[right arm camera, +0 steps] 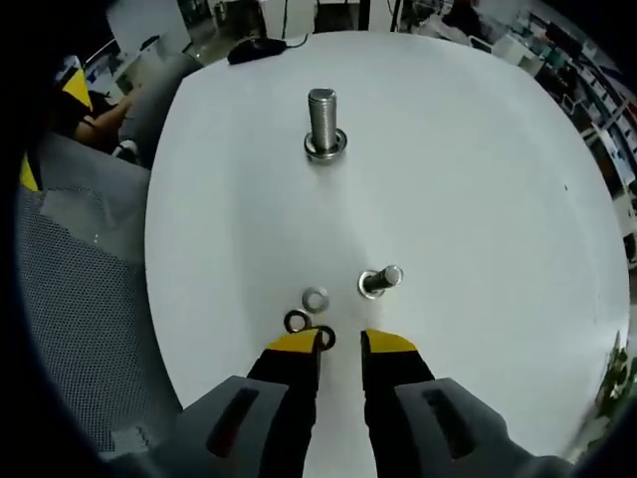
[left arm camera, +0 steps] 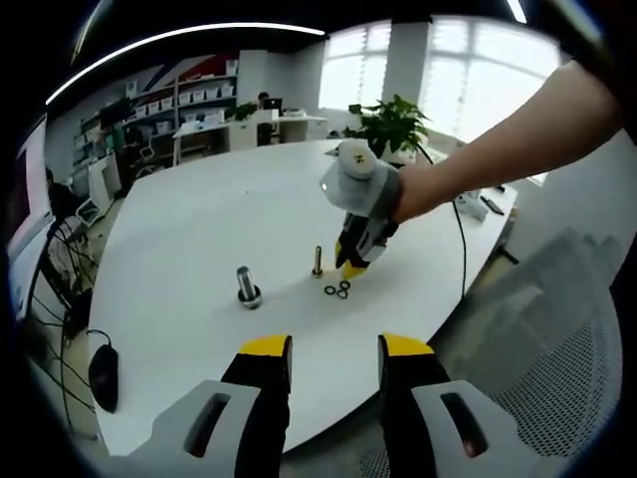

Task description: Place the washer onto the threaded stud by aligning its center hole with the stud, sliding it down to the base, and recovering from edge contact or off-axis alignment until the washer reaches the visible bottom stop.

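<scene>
White and round-edged, the table (left arm camera: 199, 229) carries everything, with shelves and a potted plant (left arm camera: 390, 124) behind its far edge. My left gripper (left arm camera: 333, 349) hangs off the near edge, jaws apart and empty. My right gripper (right arm camera: 340, 342) is down on the table with its jaws slightly apart around nothing, tips just beside three washers (right arm camera: 311, 317) lying flat. The slim stud (right arm camera: 379, 280) stands close by them, bare of any washer. A thicker bolt (right arm camera: 323, 124) stands farther toward the table's middle. A mouse (left arm camera: 104, 375) lies near the table's edge.
</scene>
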A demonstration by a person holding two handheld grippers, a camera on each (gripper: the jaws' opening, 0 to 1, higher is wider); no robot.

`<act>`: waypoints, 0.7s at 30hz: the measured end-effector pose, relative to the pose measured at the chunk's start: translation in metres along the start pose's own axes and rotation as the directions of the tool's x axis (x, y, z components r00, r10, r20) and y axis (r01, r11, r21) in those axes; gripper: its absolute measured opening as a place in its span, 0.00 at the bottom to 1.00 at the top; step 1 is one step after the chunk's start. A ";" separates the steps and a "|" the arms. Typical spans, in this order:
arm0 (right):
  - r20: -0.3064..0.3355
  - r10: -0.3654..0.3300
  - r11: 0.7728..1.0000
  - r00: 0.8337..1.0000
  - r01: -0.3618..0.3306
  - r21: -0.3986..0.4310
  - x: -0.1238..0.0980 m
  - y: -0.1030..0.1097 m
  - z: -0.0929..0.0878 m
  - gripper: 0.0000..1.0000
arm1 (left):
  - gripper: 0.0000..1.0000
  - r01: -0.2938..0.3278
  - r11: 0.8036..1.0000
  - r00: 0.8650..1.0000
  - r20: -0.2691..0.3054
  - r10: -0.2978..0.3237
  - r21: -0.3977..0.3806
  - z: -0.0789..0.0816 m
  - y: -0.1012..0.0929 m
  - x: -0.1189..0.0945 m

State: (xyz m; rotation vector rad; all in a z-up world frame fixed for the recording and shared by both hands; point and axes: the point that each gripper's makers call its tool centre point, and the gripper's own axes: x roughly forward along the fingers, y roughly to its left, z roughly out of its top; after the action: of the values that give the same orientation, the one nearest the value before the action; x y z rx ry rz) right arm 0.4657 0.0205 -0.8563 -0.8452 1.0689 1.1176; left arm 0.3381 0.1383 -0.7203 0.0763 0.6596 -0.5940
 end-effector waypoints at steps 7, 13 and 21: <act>-0.013 0.013 1.000 1.000 -0.013 -0.013 0.002 0.006 -0.002 0.19 | 0.33 0.003 1.000 1.000 -0.001 -0.003 0.003 -0.001 -0.001 0.000; -0.032 0.017 0.999 0.999 -0.018 -0.028 0.006 0.008 -0.002 0.19 | 0.33 0.003 1.000 1.000 -0.001 -0.003 -0.003 -0.001 0.000 0.000; -0.064 0.020 0.996 0.998 -0.026 -0.090 0.011 0.009 -0.007 0.19 | 0.33 0.004 1.000 1.000 -0.005 -0.004 -0.002 -0.001 0.000 0.000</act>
State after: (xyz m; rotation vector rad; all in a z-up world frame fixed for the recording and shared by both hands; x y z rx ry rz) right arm 0.4561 0.0195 -0.8693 -0.9480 1.0888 1.1723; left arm 0.3373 0.1383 -0.7215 0.0748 0.6653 -0.5977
